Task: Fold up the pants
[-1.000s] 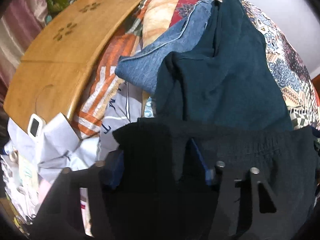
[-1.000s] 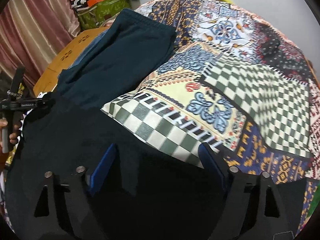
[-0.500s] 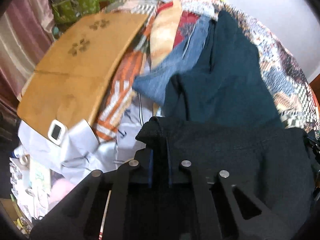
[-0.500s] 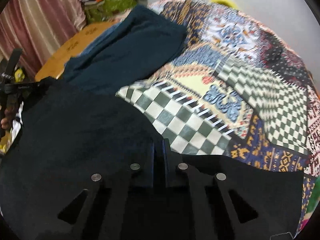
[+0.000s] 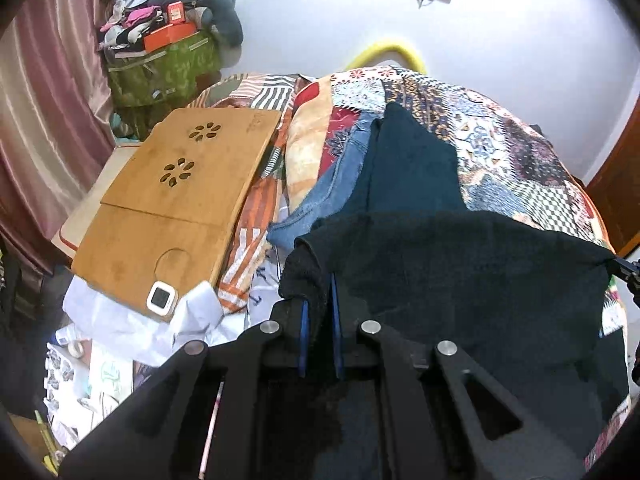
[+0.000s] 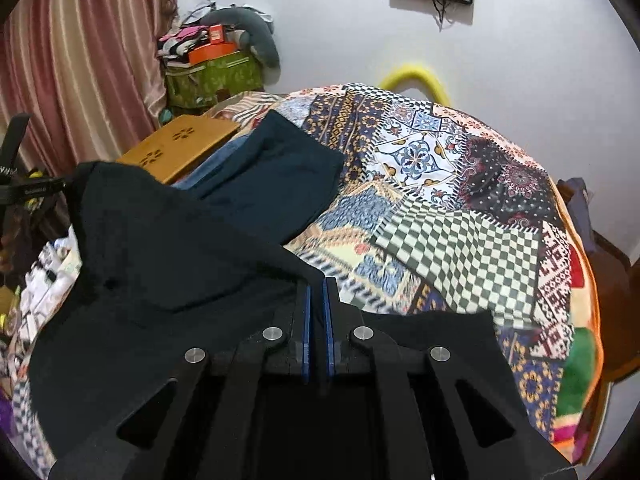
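In the left wrist view, your left gripper [image 5: 318, 312] is pinched tight on one corner of the black pants [image 5: 460, 264], held stretched above the bed; the bunched cloth could slip out, and a low swing could snag the teal garment [image 5: 408, 168], jeans [image 5: 340, 184] or wooden tray [image 5: 180, 188]. In the right wrist view, your right gripper [image 6: 318, 304] is clamped on the other corner over the patchwork quilt [image 6: 460, 208], where uneven tension could skew the fold.

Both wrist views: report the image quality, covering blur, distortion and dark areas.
Left wrist: sharp, strong fisheye bending, black vignette corners; the black pants in the left gripper lose detail in shadow. Right wrist: same distortion; the quilt smears near the right gripper; wall evenly lit.
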`<state>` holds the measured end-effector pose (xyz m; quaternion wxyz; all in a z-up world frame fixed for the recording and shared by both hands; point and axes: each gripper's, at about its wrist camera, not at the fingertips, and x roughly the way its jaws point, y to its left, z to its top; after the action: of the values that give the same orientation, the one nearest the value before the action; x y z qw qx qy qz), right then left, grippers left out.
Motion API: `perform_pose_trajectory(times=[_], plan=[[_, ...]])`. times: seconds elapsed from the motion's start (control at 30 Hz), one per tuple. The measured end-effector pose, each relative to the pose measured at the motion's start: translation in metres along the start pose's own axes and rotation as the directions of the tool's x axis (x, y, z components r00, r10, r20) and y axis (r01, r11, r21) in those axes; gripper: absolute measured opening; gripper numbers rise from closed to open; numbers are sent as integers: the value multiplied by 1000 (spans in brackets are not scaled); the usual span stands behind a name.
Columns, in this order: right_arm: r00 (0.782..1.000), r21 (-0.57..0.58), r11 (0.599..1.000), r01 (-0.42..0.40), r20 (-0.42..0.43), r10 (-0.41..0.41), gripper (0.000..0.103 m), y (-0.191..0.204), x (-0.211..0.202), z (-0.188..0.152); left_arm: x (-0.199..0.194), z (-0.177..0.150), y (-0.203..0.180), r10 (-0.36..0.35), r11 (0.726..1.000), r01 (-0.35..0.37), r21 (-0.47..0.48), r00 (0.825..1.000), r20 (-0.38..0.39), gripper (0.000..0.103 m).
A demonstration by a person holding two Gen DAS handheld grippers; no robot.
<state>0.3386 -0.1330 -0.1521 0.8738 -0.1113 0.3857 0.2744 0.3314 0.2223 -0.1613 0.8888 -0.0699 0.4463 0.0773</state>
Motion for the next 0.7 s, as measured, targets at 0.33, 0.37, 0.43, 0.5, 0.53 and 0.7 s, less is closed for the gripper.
perform_pose_trajectory(times=[0.33, 0.37, 0.43, 0.5, 0.53, 0.7], plan=[[1000, -19, 999, -27, -5, 27, 5, 34, -59, -54, -62, -63, 4, -1, 1000, 0, 4, 1000, 23, 9], [1000, -21, 999, -28, -3, 28, 5, 37, -63, -59, -65, -69, 5, -2, 1000, 2, -4, 1000, 16, 9], [999, -17, 999, -42, -5, 42, 5, 43, -70, -70, -71, -82, 10, 2, 1000, -2, -16, 1000, 6, 9], [999, -20, 998, -53, -9, 53, 5, 52, -77, -83, -74, -97, 14, 13, 1000, -13, -23, 1000, -5, 8], [998, -26, 998, -56, -15, 56, 5, 56, -79, -89, -74, -105, 17, 13, 999, -14, -33, 1000, -18, 8], [996, -31, 997, -73, -50, 71, 5, 71, -80, -118, -63, -143, 26, 26, 998, -31, -50, 995, -96, 0]])
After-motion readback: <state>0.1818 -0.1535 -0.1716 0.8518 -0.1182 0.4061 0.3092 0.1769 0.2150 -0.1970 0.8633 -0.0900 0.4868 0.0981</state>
